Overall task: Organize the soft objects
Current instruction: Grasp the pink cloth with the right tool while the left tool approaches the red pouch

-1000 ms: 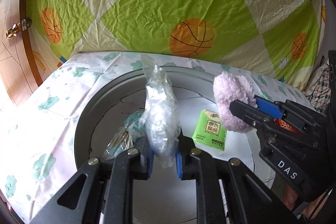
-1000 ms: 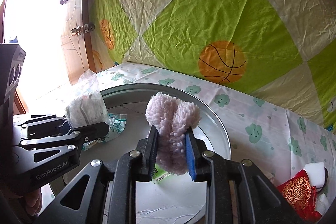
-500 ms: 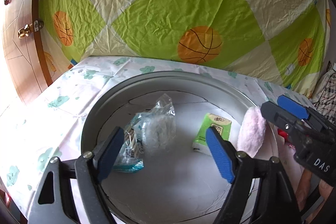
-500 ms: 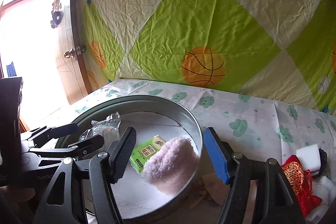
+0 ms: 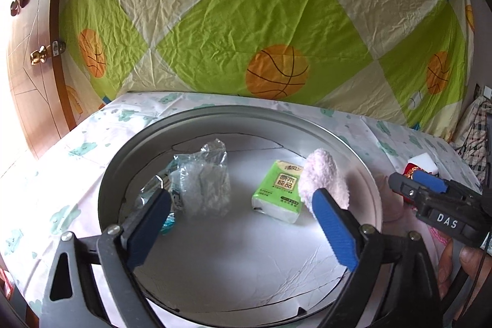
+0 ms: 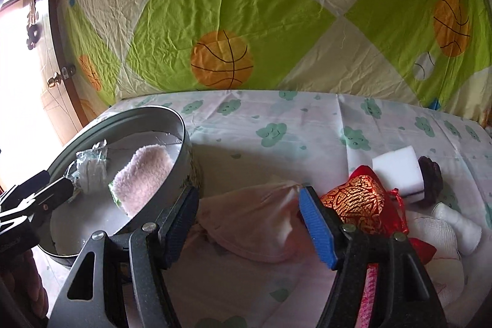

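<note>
A round metal tray (image 5: 132, 140) lies on the cloud-print sheet. In it lie a clear plastic bag of white stuff (image 5: 206, 186), a green tissue pack (image 5: 278, 189) and a pink fluffy cloth (image 5: 324, 180). My left gripper (image 5: 243, 223) is open and empty above the tray's near side. My right gripper (image 6: 249, 214) is open and empty, its jaws either side of a pale pink cloth pouch (image 6: 255, 220) to the right of the tray (image 6: 181, 128). The pink fluffy cloth (image 6: 144, 171) leans on the tray's wall.
Right of the pouch lie a red and gold brocade pouch (image 6: 359, 202), a white sponge block (image 6: 396, 171), a dark round object (image 6: 432, 174) and a white rolled cloth (image 6: 458, 223). A patterned quilt (image 5: 261, 20) hangs behind. A wooden door (image 5: 27, 51) stands left.
Both grippers opened and dropped their loads in the tray: the plastic bag from the left, the pink fluffy cloth from the right. The right gripper then moved right, over the pale pink pouch.
</note>
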